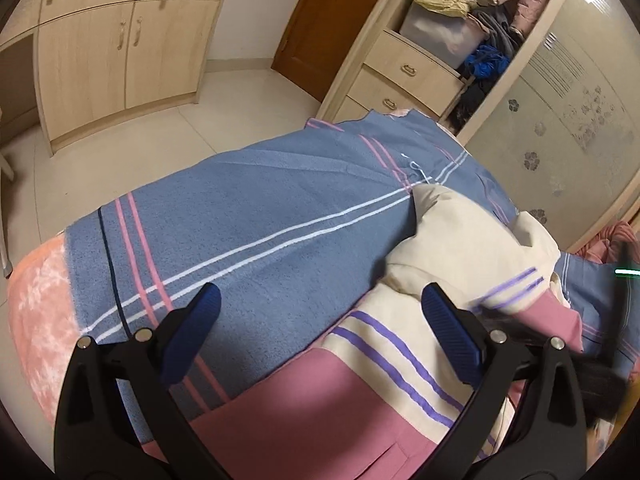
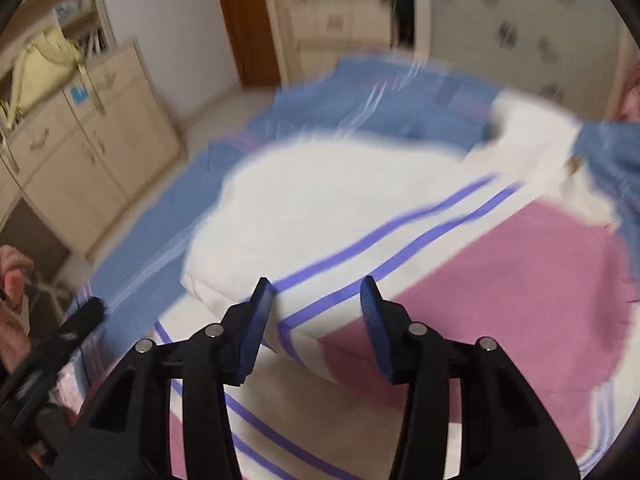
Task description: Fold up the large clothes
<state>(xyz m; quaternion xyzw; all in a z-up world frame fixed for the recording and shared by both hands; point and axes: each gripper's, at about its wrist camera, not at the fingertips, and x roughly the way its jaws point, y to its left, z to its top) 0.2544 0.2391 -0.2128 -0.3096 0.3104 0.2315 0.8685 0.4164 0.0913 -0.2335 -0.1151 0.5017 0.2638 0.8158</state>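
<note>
1. Centrally, the garment (image 2: 360,208) is a large cream and pink top with paired purple stripes; it lies on the bed, on top of a blue blanket (image 1: 256,208).
2. In the right wrist view, a cream section of the garment is doubled over the pink and cream layer beneath it, with the fold edge just ahead of the fingertips. This view is motion-blurred, so fine detail of the cloth cannot be read.
3. In the left wrist view, the garment (image 1: 400,360) occupies the lower right of the frame, and a bunched cream portion rises beyond it.
4. The right hand-held gripper (image 2: 316,300) sits above the fold edge with its jaws moderately apart; nothing is clamped between the blue pads (image 2: 256,320).
5. The left hand-held gripper (image 1: 320,320) has its jaws spread wide and holds nothing. One finger is over the blue blanket, the other over the cream striped part of the garment.
6. The blue blanket carries pink and white stripes and covers a peach-coloured quilt (image 1: 40,320) that shows at the bed's near-left edge.
7. Beyond the bed are a light tiled floor (image 1: 160,152), pale wooden cabinets (image 1: 120,40), a brown door (image 1: 320,32), and an open wardrobe (image 1: 460,40) holding a storage box and assorted clothing.
</note>
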